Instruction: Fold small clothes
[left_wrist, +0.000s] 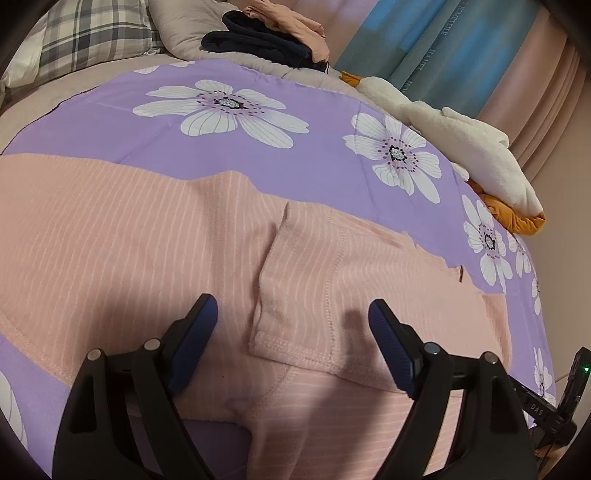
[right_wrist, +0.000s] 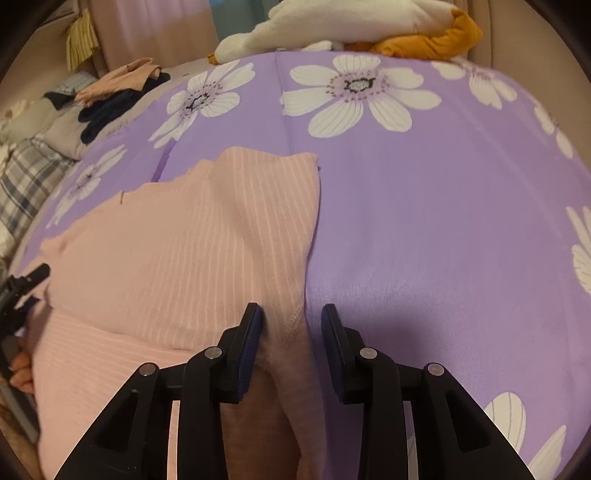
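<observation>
A pink striped garment (left_wrist: 147, 236) lies spread on the purple flowered bedspread (left_wrist: 295, 155), with one part folded over itself. My left gripper (left_wrist: 291, 314) is open just above the folded flap's stitched hem (left_wrist: 295, 347), holding nothing. In the right wrist view the same pink garment (right_wrist: 177, 251) lies left of centre. My right gripper (right_wrist: 291, 314) is open, its jaws straddling the garment's right hemmed edge (right_wrist: 295, 321), which rises between them. The left gripper's body shows at the left edge of the right wrist view (right_wrist: 22, 291).
A pile of dark and peach clothes (left_wrist: 266, 40) sits at the far side of the bed by a plaid pillow (left_wrist: 92, 33). A white and orange plush toy (left_wrist: 472, 144) lies at the bed's right edge. Curtains (left_wrist: 461, 48) hang behind. Bare bedspread (right_wrist: 443, 221) lies right of the garment.
</observation>
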